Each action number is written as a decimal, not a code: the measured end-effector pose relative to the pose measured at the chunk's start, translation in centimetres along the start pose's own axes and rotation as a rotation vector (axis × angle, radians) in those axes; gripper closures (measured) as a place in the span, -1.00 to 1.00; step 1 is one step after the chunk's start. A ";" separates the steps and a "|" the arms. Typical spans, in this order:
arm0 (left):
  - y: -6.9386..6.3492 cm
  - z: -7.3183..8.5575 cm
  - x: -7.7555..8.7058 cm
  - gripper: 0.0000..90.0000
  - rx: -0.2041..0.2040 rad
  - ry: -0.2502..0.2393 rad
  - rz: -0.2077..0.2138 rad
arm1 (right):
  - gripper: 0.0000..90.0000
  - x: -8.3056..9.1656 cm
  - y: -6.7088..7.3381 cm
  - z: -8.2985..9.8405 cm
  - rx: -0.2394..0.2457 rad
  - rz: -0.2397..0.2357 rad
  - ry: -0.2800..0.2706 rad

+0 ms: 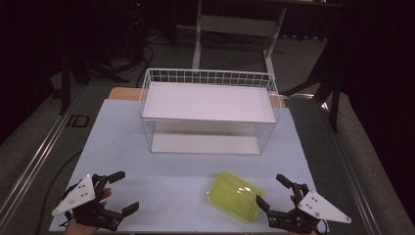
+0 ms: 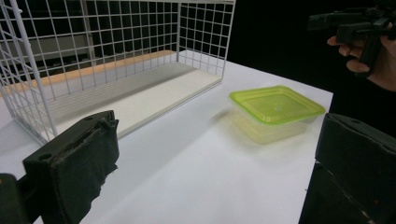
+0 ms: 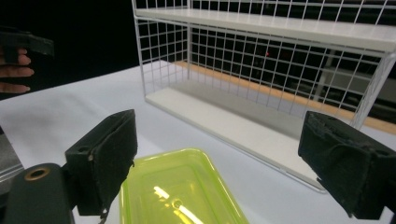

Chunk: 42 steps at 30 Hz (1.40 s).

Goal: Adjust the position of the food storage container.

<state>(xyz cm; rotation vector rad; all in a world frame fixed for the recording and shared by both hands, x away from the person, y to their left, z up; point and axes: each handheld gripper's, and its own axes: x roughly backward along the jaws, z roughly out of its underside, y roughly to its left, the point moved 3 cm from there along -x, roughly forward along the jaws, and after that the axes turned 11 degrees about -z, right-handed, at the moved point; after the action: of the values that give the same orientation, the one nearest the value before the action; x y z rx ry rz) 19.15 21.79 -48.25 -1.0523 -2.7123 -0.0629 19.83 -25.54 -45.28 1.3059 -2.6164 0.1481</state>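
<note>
Both claws stand released with nothing between their jaws, the right gripper point(image 1: 275, 195) just beside the lidded yellow-green plastic container point(image 1: 236, 196) on the white table point(image 1: 161, 183), the left gripper point(image 1: 119, 192) well apart from it, the white wire shelf rack point(image 1: 208, 110) beyond.

"ID" in black on the floor strip point(image 1: 78, 121) left of table.

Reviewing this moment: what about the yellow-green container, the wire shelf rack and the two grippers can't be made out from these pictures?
- Yellow-green container: its contents, since glare on the translucent lid hides them; the right gripper view's bottom edge cuts its near part off.
- Wire shelf rack: its top shelf is cut off by the upper edge of the left gripper view.
- Left gripper and right gripper, both open: hands and cables are cut by the high view's bottom edge.
</note>
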 end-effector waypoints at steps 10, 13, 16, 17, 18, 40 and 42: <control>-0.3 0.1 -0.6 -0.99 -0.023 0.010 0.022 | -0.69 -0.1 -0.3 -0.2 -0.028 -0.072 0.083; -0.3 0.1 -0.8 -0.99 -0.024 0.013 0.024 | -0.61 -0.1 -0.4 0.3 -0.025 -0.093 0.138; -0.3 0.1 -0.9 -0.99 -0.027 0.012 0.026 | -0.47 0.2 -0.4 1.2 -0.031 -0.108 0.177; -0.4 0.1 -1.0 -0.99 -0.030 0.015 0.027 | -0.38 0.3 -0.4 1.4 -0.034 -0.106 0.195; -0.4 0.1 -1.1 -0.99 -0.035 0.016 0.030 | -0.29 0.5 -0.5 1.7 -0.043 -0.109 0.206; -0.7 0.3 -1.9 -0.99 -0.051 0.035 0.049 | 1.00 1.7 -1.6 7.9 -0.144 -0.145 0.497; -0.7 0.3 -1.9 -0.99 -0.050 0.030 0.055 | 1.00 1.2 -1.8 8.2 -0.141 -0.141 0.525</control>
<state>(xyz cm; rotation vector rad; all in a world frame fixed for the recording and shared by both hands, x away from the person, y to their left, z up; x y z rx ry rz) 19.95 20.03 -48.95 -1.1301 -2.6665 -0.1373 19.34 -29.07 -52.97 1.2007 -2.0524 0.2410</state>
